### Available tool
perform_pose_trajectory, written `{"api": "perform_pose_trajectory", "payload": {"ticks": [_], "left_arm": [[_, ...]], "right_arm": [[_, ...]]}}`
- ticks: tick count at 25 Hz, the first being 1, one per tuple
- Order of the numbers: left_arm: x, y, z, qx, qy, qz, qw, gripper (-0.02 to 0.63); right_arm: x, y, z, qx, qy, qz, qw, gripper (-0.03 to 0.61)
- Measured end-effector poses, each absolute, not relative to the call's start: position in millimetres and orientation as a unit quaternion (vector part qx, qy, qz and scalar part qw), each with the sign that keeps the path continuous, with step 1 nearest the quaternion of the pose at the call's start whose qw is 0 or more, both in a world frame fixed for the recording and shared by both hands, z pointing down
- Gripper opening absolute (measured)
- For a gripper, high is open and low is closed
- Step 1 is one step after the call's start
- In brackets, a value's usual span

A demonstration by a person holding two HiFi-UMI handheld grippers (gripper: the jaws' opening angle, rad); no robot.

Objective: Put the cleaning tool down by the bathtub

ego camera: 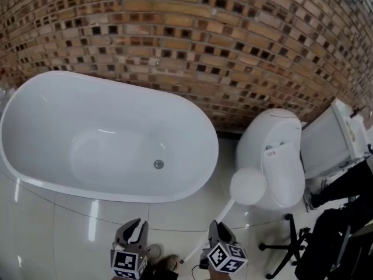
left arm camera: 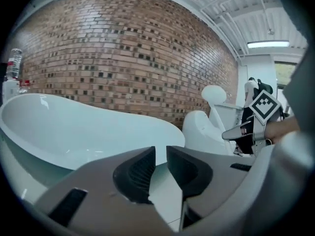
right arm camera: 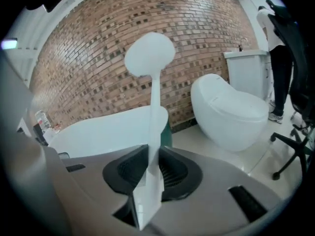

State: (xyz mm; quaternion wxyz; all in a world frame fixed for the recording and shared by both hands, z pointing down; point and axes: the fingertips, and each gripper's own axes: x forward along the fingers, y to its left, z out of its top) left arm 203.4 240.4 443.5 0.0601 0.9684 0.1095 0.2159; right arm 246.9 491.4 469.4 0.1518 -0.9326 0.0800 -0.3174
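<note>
Brickwork (ego camera: pixel 204 39) fills the back of the scene, and the glossy white floor (ego camera: pixel 70 226) runs up to its foot. The bathtub (ego camera: pixel 58 115), a long white oval, lies at the left of the head view with its rounded end reaching toward the middle. Just beside that end stands a white toilet (ego camera: pixel 280 144), leaving a strip of bare floor between the two. The black base of an office chair (ego camera: pixel 288 249) sits at the far right, well apart from the tub.

The cleaning tool (ego camera: pixel 233 202) is not down yet. It is a slim white handle ending in a round white head, raised in the air over the strip of floor between tub end and toilet. The right claw (right arm camera: pixel 150 156) is clamped on the lower part of the handle, pads pressed against both of its flat sides, so the head points up and away from the person. Gripping low like this probably keeps the head clear of the tub rim while it is carried.

The left claw (left arm camera: pixel 160 156) hangs low beside it with its jaws a little apart and nothing between them. It seems to have no part in this step. What appears to remain is lowering the tool to the floor near the tub.
</note>
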Motion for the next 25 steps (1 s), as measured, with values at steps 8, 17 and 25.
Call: {"api": "perform_pose_trajectory", "payload": {"ticks": [8, 17, 25], "left_arm": [[160, 107, 406, 0.979, -0.036, 0.194, 0.058, 0.067], [81, -88, 391, 0.966, -0.162, 0.184, 0.077, 0.067], [-38, -239, 438, 0.930, -0.279, 0.193, 0.143, 0.067]], "right_arm": [[247, 360, 432, -0.920, 0.216, -0.311, 0.098, 0.094], [204, 112, 411, -0.860, 0.412, -0.296, -0.052, 0.094], [111, -92, 448, -0.755, 0.546, -0.284, -0.227, 0.094]]}}
